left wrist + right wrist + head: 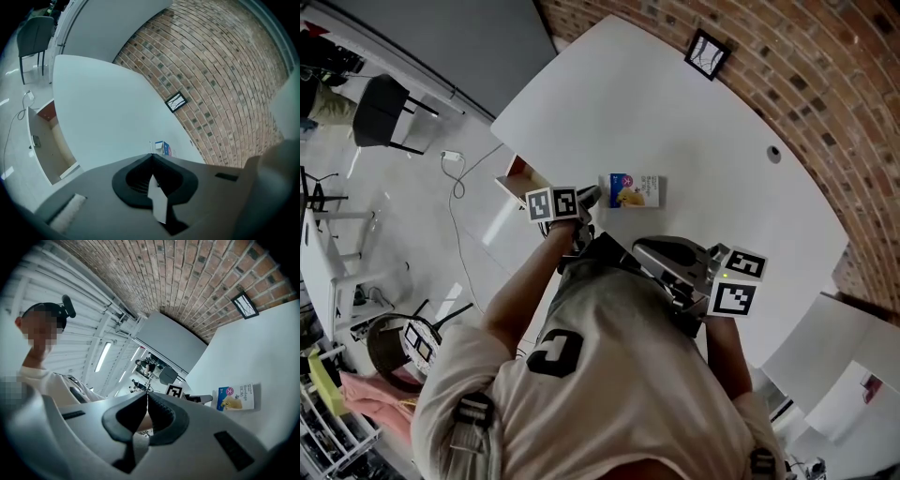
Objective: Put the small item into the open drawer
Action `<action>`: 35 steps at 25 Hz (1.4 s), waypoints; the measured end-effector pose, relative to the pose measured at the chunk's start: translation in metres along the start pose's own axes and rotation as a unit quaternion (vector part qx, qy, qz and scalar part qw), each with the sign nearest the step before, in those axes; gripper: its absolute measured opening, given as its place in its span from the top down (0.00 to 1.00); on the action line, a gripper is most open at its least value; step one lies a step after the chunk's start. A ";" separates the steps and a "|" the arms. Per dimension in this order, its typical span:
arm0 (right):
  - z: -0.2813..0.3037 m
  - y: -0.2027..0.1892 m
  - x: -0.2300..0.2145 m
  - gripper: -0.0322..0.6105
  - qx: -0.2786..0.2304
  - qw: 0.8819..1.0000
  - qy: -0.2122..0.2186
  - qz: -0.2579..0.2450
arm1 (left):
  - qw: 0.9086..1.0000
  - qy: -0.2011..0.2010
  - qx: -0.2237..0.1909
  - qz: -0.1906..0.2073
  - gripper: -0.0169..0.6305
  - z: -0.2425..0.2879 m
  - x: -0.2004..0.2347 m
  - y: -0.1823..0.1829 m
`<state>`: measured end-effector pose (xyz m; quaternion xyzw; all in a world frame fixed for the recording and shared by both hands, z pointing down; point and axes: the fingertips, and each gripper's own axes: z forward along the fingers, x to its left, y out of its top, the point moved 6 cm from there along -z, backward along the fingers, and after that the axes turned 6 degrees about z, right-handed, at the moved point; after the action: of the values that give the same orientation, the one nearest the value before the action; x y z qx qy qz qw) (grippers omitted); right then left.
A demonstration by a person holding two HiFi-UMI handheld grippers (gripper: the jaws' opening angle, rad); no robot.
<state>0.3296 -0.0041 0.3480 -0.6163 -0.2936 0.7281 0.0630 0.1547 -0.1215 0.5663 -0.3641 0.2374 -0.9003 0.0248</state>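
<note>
The small item is a blue and white box (pixel 634 190) lying flat on the white table (pixel 712 122); it also shows as the box (pixel 163 147) and the box (pixel 236 398) in the gripper views. The open drawer (pixel 521 178) sticks out under the table's left edge, and its pale inside shows in the left gripper view as the drawer (pixel 47 140). My left gripper (pixel 589 196) is shut and empty, just left of the box. My right gripper (pixel 641 249) is also shut and empty, held near my body, short of the box.
A brick wall (pixel 787 56) curves behind the table, with a small framed picture (pixel 708 53) on it. A dark chair (pixel 382 112) and a cable (pixel 455 178) are on the floor to the left. A small hole (pixel 773 154) sits in the tabletop at the right.
</note>
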 end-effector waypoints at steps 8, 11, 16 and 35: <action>-0.012 0.000 0.008 0.94 -0.010 1.000 0.008 -0.017 | 1.000 -0.001 -0.021 0.013 0.97 -0.012 -0.015 0.007; -0.016 -0.005 0.010 0.94 -0.013 1.000 0.016 -0.014 | 1.000 0.005 -0.024 0.014 0.97 -0.020 -0.019 0.003; -0.016 -0.018 0.015 0.94 -0.013 0.999 0.036 0.002 | 0.999 0.014 -0.033 0.008 0.97 -0.040 -0.023 -0.007; 0.025 -0.039 0.021 0.94 0.026 0.999 0.025 0.003 | 0.997 0.003 -0.068 -0.018 0.97 -0.082 0.001 -0.006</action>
<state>0.2907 0.0285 0.3511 -0.6335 -0.2713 0.7197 0.0842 0.1001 -0.0832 0.5183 -0.3667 0.2917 -0.8832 -0.0174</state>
